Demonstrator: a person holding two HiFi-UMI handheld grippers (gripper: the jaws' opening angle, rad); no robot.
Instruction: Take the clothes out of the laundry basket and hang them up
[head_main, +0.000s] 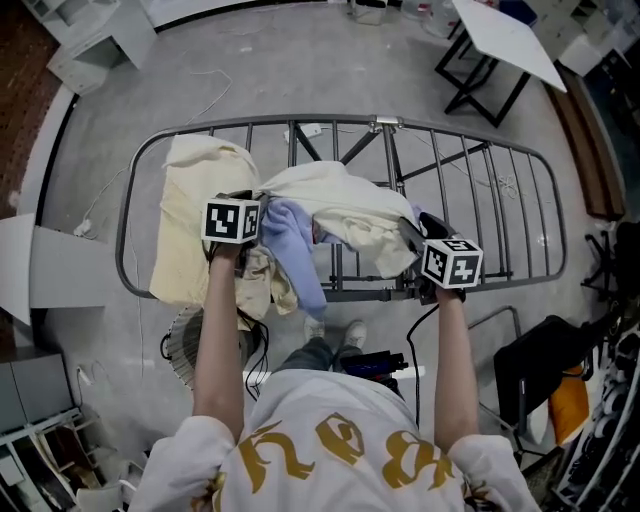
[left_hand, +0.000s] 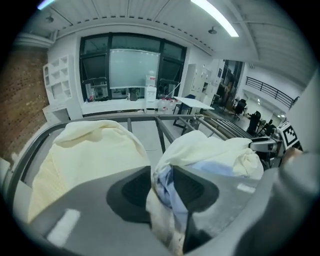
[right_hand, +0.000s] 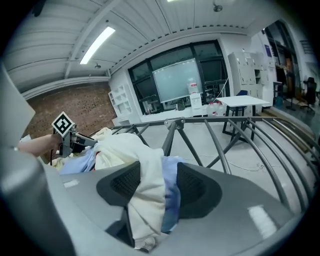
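Clothes (head_main: 345, 205) bunched, separate garments indistinct

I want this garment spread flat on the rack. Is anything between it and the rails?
A yellow towel covers the left end of the drying rack, by the left gripper. Nothing visible lies on it right of the towel, under the cream garment.

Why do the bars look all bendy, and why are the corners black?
Left gripper view and right gripper view: a wide-angle lens bends the drying rack bars and leaves the corners black; head view: milder bending, no black corners.
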